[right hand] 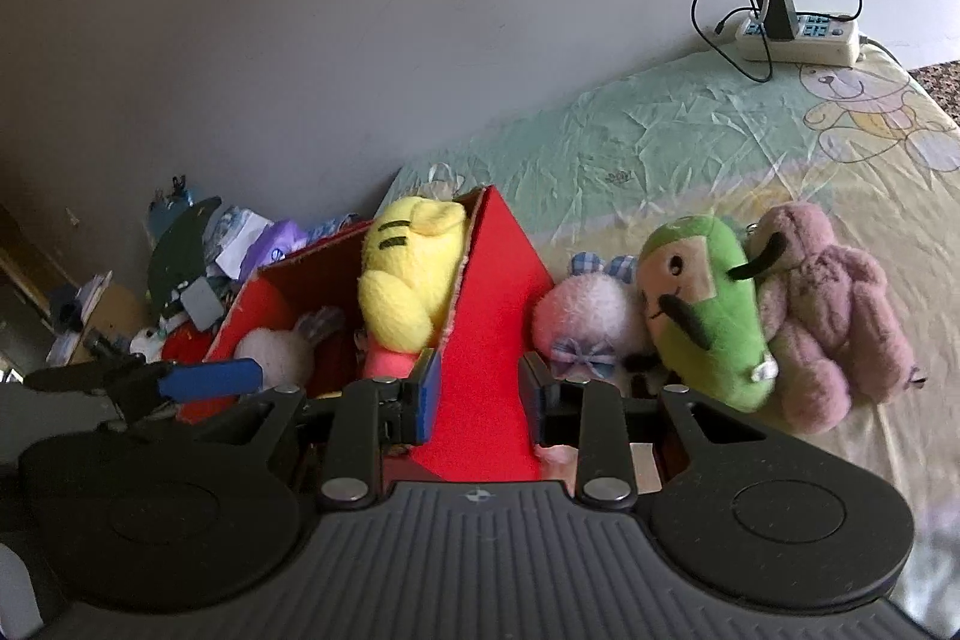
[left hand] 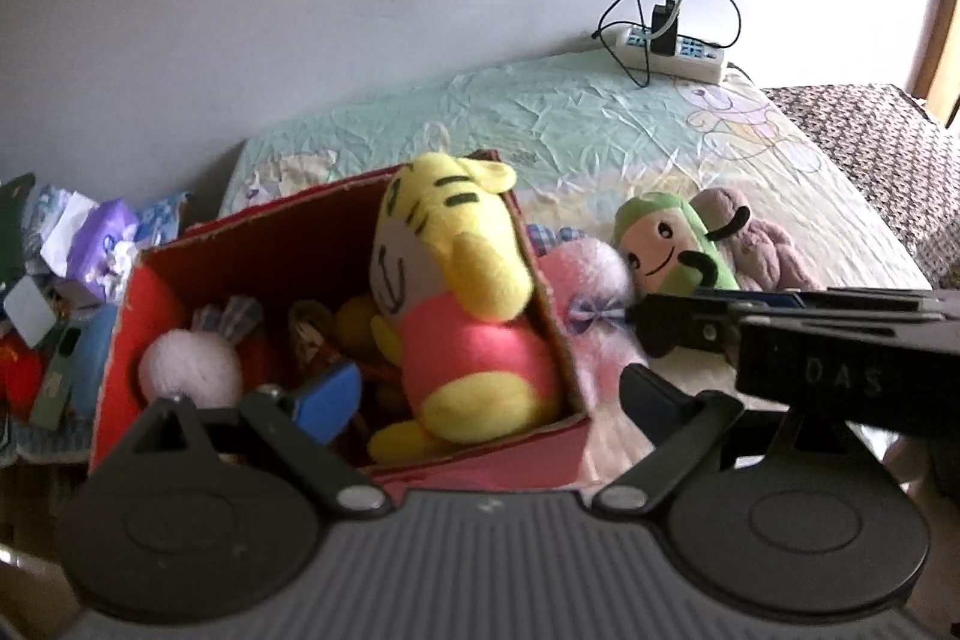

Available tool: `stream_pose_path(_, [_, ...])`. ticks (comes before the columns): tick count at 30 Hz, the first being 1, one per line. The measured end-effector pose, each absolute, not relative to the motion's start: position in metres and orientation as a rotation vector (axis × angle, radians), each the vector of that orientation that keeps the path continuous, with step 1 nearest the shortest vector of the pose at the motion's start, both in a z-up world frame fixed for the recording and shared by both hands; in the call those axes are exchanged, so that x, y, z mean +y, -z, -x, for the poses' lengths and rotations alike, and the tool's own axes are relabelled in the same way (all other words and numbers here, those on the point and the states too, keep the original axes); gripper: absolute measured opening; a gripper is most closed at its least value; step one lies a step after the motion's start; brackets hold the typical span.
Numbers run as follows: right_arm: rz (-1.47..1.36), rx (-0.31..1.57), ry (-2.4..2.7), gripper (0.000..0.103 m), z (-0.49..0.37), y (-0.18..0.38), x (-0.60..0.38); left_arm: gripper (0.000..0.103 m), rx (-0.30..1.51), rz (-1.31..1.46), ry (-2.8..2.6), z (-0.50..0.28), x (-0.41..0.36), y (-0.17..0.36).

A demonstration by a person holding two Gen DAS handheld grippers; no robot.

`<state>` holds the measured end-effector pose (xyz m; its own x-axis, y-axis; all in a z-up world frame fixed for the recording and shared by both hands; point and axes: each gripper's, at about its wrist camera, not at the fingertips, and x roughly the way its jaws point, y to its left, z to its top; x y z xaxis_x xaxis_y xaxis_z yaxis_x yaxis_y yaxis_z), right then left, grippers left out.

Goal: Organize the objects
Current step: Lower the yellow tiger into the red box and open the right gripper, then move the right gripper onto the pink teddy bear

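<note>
We're seeing the red box (left hand: pixel 336 244) sitting on the bed (right hand: pixel 690 142), open-topped, packed with plush. A yellow tiger (left hand: pixel 456 292) in pink is leaning upright against its right wall, a white bunny (left hand: pixel 189 364) lying low at the left.

Our left gripper (left hand: pixel 486 388) is hovering over the box, fingers apart, holding nothing. Our right gripper (right hand: pixel 480 394) is straddling the box's near corner, fingers apart too.

Just right of the box: a pink bunny (right hand: pixel 591 319), a green plush (right hand: pixel 705 316) and a mauve bear (right hand: pixel 834 304), touching in a row. A power strip (right hand: pixel 798 37) is sitting by the wall. Clutter (left hand: pixel 66 268) is piling up left of the bed.
</note>
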<state>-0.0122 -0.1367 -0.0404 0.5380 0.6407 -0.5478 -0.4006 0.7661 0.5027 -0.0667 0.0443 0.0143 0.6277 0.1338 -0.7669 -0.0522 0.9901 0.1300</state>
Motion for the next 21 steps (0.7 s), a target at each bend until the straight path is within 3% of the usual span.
stream_pose_path(21, [-0.369,0.863,-0.698,0.033,-0.013,0.061,-0.234,0.095,0.936,-0.145,-0.171,0.044,-0.065,-0.002])
